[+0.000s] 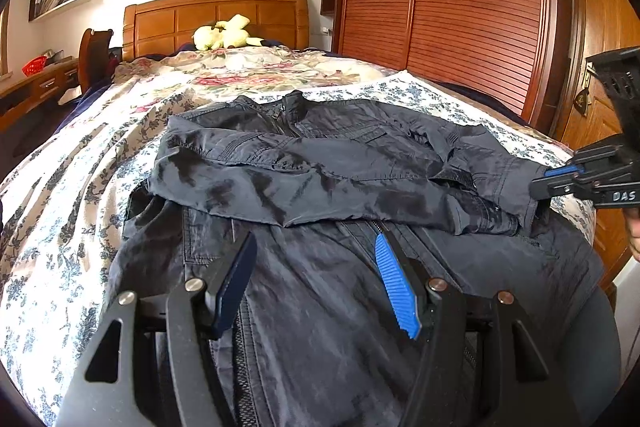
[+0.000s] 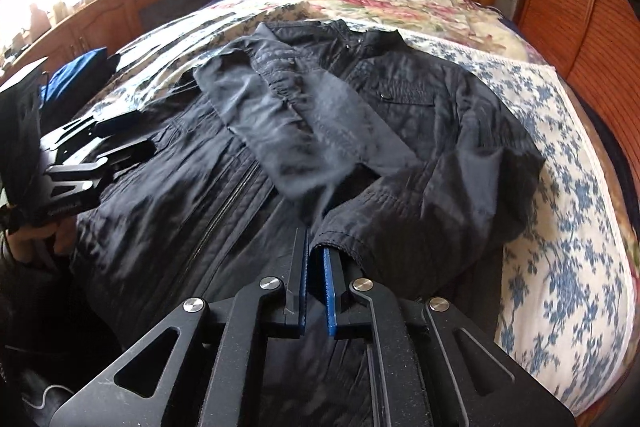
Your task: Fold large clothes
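Bed (image 1: 60, 187) with floral cover fills both views, wooden headboard (image 1: 216, 15) at the far end, wardrobe (image 1: 440, 7) along one long side, desk (image 2: 120, 3) along the other. Dark jacket (image 1: 320, 155) lies front up, zipped, across the foot end of the bed, collar toward the headboard, hem at the near edge. Both sleeves are folded in across the chest; one sleeve (image 2: 288, 131) lies diagonally over the front, the other sleeve's cuff (image 2: 340, 239) rests on the lower front near the zip. Yellow plush (image 1: 224, 33) sits by the headboard, well apart from the jacket. Left claw (image 1: 316, 283) hangs over the jacket's lower front, jaws apart, nothing between them, pads (image 1: 396, 291) clear of each other. Right claw (image 2: 314, 275) points down at the cuff, jaws almost together with a narrow slit; cuff edge sits at the tips, pads not pressing on it. Right claw (image 1: 560, 183) shows in the left view at the jacket's wardrobe-side edge.
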A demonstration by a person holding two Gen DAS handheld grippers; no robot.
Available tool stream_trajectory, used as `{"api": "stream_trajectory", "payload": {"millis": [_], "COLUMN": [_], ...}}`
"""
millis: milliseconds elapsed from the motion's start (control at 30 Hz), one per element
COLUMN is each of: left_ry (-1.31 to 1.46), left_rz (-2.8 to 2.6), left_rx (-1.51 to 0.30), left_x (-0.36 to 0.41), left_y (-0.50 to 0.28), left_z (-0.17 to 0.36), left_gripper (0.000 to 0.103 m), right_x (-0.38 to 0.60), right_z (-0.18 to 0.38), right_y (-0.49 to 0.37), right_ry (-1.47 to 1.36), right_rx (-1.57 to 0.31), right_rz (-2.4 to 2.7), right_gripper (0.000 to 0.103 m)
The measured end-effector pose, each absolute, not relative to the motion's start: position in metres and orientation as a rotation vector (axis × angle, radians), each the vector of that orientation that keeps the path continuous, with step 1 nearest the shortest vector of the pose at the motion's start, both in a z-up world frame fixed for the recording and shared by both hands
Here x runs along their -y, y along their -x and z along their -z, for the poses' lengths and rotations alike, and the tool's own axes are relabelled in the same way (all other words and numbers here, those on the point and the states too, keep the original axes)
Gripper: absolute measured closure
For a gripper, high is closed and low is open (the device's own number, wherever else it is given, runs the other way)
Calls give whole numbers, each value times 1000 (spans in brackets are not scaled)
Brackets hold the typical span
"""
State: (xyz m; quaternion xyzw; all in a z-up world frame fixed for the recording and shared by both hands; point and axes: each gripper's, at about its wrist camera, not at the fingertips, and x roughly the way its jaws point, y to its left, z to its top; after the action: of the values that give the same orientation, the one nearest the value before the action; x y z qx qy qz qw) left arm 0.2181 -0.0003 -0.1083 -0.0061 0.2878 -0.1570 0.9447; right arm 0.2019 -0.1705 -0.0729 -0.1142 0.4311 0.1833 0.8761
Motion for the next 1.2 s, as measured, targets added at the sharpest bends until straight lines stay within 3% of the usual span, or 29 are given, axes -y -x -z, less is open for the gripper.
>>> {"api": "stream_trajectory", "payload": {"millis": [100,200,267,433,867,1200], "left_ry": [13,10,8,2,-8,-6], "left_rz": [319,319,320,324,327,324], "left_rx": [-586,-587,-587,-585,-589,-589], "left_x": [1,1,2,4,3,0], "left_y": [-218,-218,-217,-213,-199,-196], "left_z": [109,109,110,110,114,114], "left_gripper": [42,42,42,42,42,42], "right_x": [176,181,185,201,250,275], "right_z": [65,55,48,40,92,136], "right_y": [-195,-188,-183,-183,-220,-254], "right_ry": [241,243,243,237,212,11], "right_rx": [-884,-870,-849,-810,-876,-991], "right_rz": [-366,-353,-348,-302,-145,-155], "right_gripper": [92,80,66,54,53,53]}}
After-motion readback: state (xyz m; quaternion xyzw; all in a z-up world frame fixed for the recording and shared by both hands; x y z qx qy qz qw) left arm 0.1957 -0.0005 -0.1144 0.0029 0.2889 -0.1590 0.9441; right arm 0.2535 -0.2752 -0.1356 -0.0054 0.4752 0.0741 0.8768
